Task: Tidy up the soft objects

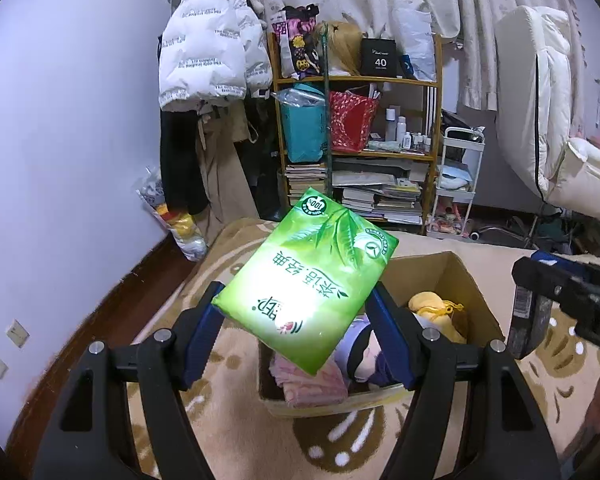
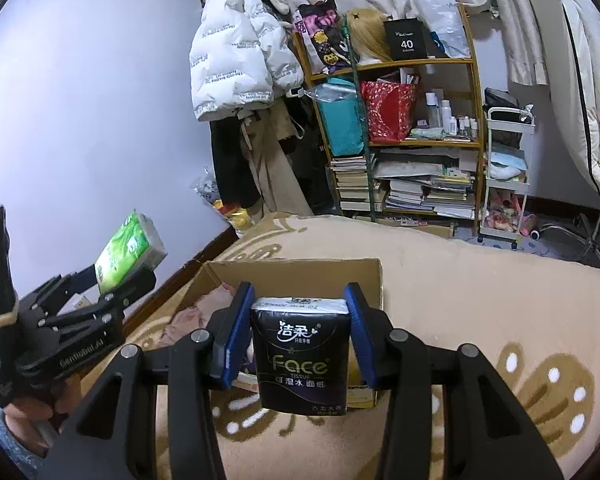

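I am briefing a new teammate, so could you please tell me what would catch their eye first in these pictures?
The bright green tissue pack stands out first, gripped tilted in the left tongs above the open cardboard box. Next comes the black tissue pack held upright in the right tongs, near the same box. Inside the box lie a yellow plush toy and a pink folded cloth.

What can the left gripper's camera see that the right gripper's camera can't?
Only the left view looks into the cardboard box: a yellow plush toy, a purple doll, a pink towel. Only the right view shows the black tissue pack's printed front, clamped in the right gripper. Both show the green tissue pack in the left gripper, the box and the bookshelf.
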The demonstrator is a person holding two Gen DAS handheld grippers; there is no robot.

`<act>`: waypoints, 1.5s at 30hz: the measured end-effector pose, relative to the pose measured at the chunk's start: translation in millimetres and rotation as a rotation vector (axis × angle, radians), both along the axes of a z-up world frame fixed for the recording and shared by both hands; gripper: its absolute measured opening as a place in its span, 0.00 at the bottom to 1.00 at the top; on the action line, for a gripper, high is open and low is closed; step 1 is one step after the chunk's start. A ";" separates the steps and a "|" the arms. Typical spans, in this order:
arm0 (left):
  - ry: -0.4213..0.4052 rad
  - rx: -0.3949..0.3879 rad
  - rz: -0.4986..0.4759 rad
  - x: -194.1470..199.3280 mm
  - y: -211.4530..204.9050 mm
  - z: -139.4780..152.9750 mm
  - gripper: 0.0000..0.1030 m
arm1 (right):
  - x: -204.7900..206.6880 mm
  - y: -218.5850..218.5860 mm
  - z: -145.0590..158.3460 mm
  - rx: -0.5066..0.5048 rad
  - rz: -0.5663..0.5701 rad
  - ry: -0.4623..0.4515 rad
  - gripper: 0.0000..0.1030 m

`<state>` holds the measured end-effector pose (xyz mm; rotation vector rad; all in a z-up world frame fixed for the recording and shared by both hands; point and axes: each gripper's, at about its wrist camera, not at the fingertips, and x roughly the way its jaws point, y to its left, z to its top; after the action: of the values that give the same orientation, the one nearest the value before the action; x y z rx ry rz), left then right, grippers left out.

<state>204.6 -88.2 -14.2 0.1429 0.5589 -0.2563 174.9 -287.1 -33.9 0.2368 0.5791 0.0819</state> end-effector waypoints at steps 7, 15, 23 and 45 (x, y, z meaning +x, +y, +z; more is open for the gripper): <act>0.027 -0.013 -0.015 8.1 -6.5 -15.9 0.69 | 13.8 -5.7 -8.2 0.001 -0.017 0.016 0.47; 0.068 -0.037 -0.017 18.8 -8.0 -29.9 0.69 | 24.5 -6.2 -10.7 -0.015 -0.003 -0.007 0.47; 0.084 -0.016 -0.019 25.1 -12.0 -38.1 0.69 | 37.4 -6.3 -22.2 -0.070 -0.055 0.020 0.47; 0.082 0.027 0.033 5.4 -1.3 -32.2 0.80 | 43.1 -1.4 -35.3 -0.039 0.002 0.073 0.64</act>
<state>210.0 -89.5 -46.4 0.1499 0.6457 -0.2236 218.0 -288.4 -69.2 0.2017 0.6532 0.0639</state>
